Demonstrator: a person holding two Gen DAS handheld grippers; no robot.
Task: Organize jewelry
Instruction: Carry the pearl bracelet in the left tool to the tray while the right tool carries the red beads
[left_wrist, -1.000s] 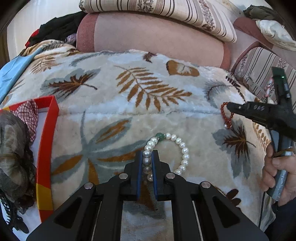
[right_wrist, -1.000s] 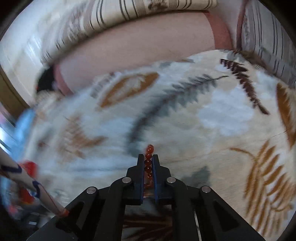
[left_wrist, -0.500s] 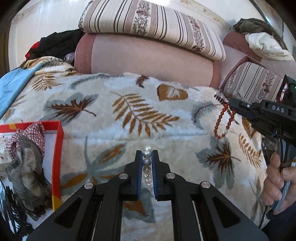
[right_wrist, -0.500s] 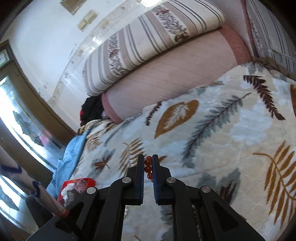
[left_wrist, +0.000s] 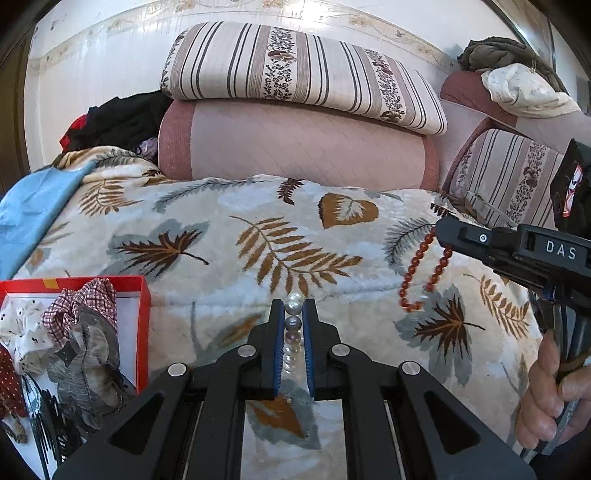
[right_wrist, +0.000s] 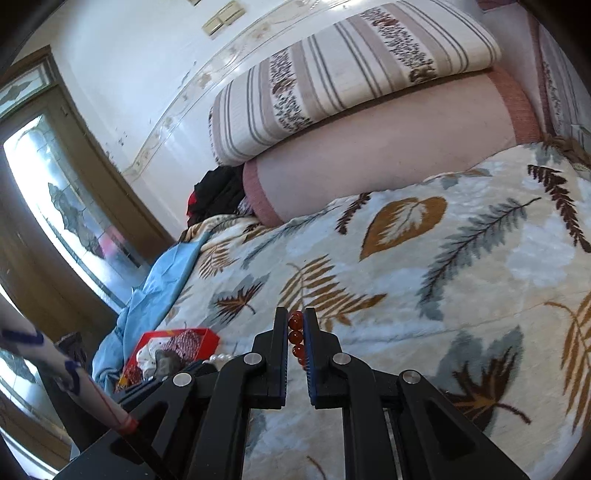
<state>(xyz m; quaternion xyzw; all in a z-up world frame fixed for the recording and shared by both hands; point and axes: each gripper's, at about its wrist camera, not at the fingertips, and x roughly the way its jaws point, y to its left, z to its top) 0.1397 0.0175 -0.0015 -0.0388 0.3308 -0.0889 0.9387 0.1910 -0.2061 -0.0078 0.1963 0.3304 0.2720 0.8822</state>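
My left gripper (left_wrist: 294, 306) is shut on a white pearl bracelet (left_wrist: 293, 325), whose beads line up between the blue pads above the leaf-patterned blanket (left_wrist: 295, 240). The rest of the strand is hidden behind the jaws. In the right wrist view my right gripper (right_wrist: 296, 319) is shut on a red bead bracelet (right_wrist: 296, 338). The left wrist view shows that gripper (left_wrist: 441, 230) at the right, with the red bracelet (left_wrist: 421, 273) dangling as a loop from its tip. A red-rimmed box (left_wrist: 142, 317) of fabric pieces sits at the lower left.
Stacked striped and pink cushions (left_wrist: 295, 110) line the back of the bed. Blue cloth (left_wrist: 33, 206) and dark clothes (left_wrist: 122, 118) lie at the left. A person's hand (left_wrist: 550, 398) grips the right tool's handle. A window with a wooden frame (right_wrist: 55, 206) is at the left.
Both grippers rose off the blanket, each lifting its bracelet. The pearl loop that lay on the blanket now hangs behind the left jaws. The right gripper swung left towards the box.
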